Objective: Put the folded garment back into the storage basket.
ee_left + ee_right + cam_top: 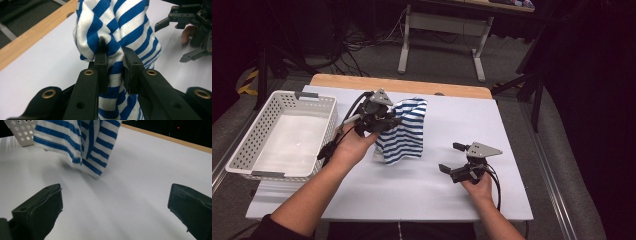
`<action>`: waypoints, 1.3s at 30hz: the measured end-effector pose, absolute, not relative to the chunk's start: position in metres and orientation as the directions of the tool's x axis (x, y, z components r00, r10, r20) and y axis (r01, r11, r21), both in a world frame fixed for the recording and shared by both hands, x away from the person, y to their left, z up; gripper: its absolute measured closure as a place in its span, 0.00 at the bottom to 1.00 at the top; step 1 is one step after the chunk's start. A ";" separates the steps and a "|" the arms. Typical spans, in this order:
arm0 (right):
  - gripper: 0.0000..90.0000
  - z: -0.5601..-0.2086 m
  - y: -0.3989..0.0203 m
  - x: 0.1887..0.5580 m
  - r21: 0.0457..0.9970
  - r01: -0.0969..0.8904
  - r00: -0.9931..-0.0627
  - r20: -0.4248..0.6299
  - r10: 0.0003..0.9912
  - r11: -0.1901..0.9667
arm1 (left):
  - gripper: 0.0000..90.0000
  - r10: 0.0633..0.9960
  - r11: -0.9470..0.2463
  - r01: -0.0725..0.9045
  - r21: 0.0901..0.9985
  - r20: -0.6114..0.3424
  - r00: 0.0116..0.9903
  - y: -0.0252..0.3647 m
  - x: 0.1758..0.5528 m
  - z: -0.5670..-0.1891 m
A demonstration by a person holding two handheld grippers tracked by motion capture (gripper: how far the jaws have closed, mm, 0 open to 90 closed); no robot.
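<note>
A blue-and-white striped cloth hangs bunched above the white table, its lower edge near the surface. My left gripper is shut on a fold of the striped cloth near its top; both pads press the fabric between them. The cloth hangs lifted at the upper left of the right gripper view. My right gripper rests low over the table to the right of the cloth, jaws wide apart with nothing between them. In the left gripper view the right gripper shows at the far right.
A white perforated basket stands at the table's left edge, nothing in it. The white table has a wooden back edge. Beyond the table are a desk frame and cables on the floor.
</note>
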State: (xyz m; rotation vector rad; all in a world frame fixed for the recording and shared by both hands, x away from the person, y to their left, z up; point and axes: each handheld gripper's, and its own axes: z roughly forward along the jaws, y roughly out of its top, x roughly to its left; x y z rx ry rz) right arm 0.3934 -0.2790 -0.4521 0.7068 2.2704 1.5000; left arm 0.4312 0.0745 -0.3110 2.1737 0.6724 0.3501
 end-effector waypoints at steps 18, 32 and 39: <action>0.00 -0.453 -0.279 0.394 0.922 0.224 -0.823 0.006 0.569 0.315 | 0.85 0.651 -0.489 0.352 0.798 0.065 0.756 0.142 0.421 -0.281; 0.00 -0.454 -0.277 0.394 0.924 0.213 -0.828 -0.002 0.561 0.318 | 0.85 0.716 -0.454 0.362 0.814 0.092 0.692 0.188 0.417 -0.262; 0.00 -0.454 -0.276 0.394 0.924 0.210 -0.832 -0.003 0.555 0.320 | 0.85 0.735 -0.448 0.368 0.815 0.102 0.671 0.205 0.417 -0.255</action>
